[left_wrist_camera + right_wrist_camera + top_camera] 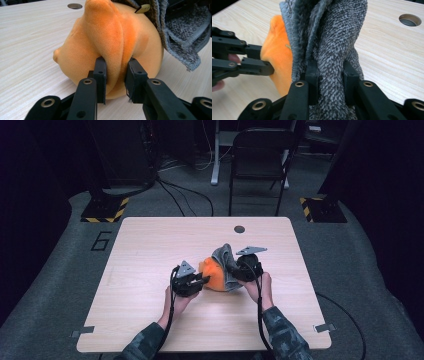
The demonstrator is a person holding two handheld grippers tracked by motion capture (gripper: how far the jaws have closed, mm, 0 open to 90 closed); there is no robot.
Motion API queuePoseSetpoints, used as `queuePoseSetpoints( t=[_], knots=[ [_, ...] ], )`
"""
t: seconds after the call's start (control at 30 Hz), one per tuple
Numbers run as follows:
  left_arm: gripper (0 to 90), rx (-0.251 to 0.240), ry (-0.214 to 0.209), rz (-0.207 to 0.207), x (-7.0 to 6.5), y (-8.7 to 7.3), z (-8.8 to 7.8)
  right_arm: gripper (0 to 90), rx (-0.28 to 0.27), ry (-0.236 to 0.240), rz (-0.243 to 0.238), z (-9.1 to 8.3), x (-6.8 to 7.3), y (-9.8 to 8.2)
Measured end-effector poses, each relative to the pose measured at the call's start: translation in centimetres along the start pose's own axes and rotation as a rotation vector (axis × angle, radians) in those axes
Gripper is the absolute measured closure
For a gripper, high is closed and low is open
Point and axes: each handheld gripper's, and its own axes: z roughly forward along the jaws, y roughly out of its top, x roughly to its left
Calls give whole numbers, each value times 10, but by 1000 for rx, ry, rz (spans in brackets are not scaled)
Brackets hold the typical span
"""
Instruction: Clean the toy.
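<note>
High view: left gripper (pixel 202 279) jaws clamp the plush (pixel 214 275) mid-counter (pixel 150 245); right gripper (pixel 235 270) jaws clamp the grey cloth (pixel 225 257) draped over its right side, so peel rightward.

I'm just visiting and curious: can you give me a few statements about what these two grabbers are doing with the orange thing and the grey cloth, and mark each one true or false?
1. The left gripper pinches a fold of the orange plush toy. True.
2. The right gripper is clamped on the grey cloth. True.
3. The grey cloth lies flat on the table, away from the toy. False: it drapes against the toy's side.
4. The toy is blue. False: it is orange.
5. A round hole sits in the table's far side. True.
</note>
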Motion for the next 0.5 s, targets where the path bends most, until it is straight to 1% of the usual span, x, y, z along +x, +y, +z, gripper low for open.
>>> queuePoseSetpoints(
  t=[0.03, 0.07, 0.1, 0.13, 0.2, 0.23, 0.3, 0.33, 0.37, 0.4, 0.43, 0.47, 0.5],
  knots=[
    [708, -3, -1, -2, 0, 0, 0, 720, -6, -6, -9, 1, 0, 0],
    [682, -4, 6, 3, 1, 0, 0, 720, -11, -9, -6, 2, -1, 0],
    [633, -4, 7, 3, 0, 0, 0, 720, -17, -7, -2, 3, -2, -1],
    [598, 3, 12, 8, 0, 1, 0, 720, -21, -13, -10, 4, -3, -2],
    [522, 4, 31, 23, 0, 1, 1, 720, -33, -13, -7, 7, -4, -2],
    [488, 7, 46, 33, -1, 2, 1, 720, -37, -13, -10, 8, -4, -2],
    [415, 18, 75, 71, -2, 2, 1, 720, -48, -9, -10, 10, -4, -1],
    [397, 19, 89, 90, -3, 2, 1, 720, -52, -6, -13, 10, -5, 0],
    [381, 24, 93, 101, -3, 1, 1, 720, -55, -7, -13, 11, -5, 0],
    [372, 18, 103, 114, -4, 1, 2, 720, -57, -6, -13, 12, -5, 1],
    [354, 29, 101, 127, -5, 1, 3, 721, -57, -5, -12, 13, -5, 2],
    [346, 27, 102, 137, -7, 0, 4, 721, -61, -7, -17, 14, -5, 3],
    [343, 33, 102, 151, -9, 0, 5, 721, -63, -11, -11, 15, -5, 3]
  ],
)
